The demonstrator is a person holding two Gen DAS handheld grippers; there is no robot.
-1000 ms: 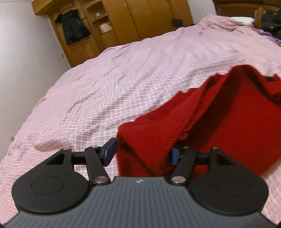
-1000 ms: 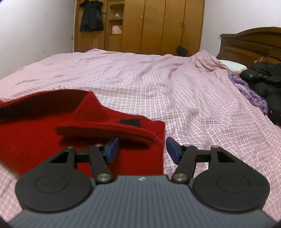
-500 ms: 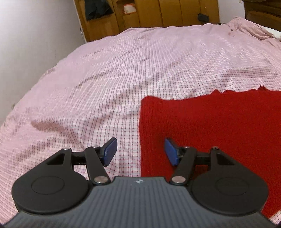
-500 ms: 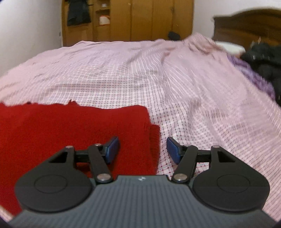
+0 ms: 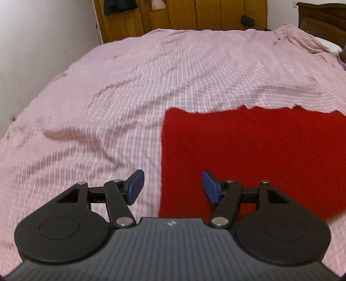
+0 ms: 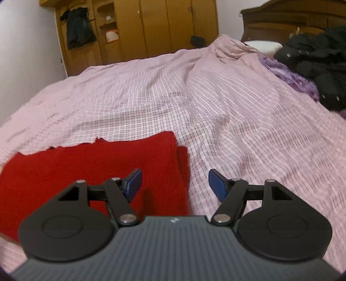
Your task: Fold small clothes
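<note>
On the bed, left wrist view first:
Left gripper (image 5: 172,187): I see jaws spread wide, nothing between the blue pads (image 5: 135,187). It sits low over the left edge of the garment; whether it touches the cloth I cannot tell.
Red garment (image 5: 253,155): folded flat, lying on the bedspread, fills the right half of my view. Left side edge runs straight, passing between the two pads. Far edge looks ragged and uneven.
Bedspread (image 5: 129,90): pink check, wrinkled, with creases left of the garment.
Wardrobe (image 5: 183,15): wood, standing past the far end of the bed, something dark hanging on its left part.
Headboard (image 5: 322,19): dark wood, top right corner, with a white pillow (image 5: 330,44) just below it.

Right wrist view:
Right gripper (image 6: 175,186): I see jaws spread wide, empty. Left pad sits over the red cloth, right pad over bare bedspread.
Red garment (image 6: 93,164): lower left of my view, flat. Its right edge shows a second layer poking out just beside the top layer. That edge runs between the pads.
Bedspread (image 6: 237,112): one long ridge running up toward the headboard.
Black clothing (image 6: 320,62): piled at the right edge of the bed, well apart from the garment, with a purple cloth (image 6: 292,75) just beside it.
Wardrobe (image 6: 151,28): a dark coat (image 6: 79,30) hangs in its open left section.
</note>
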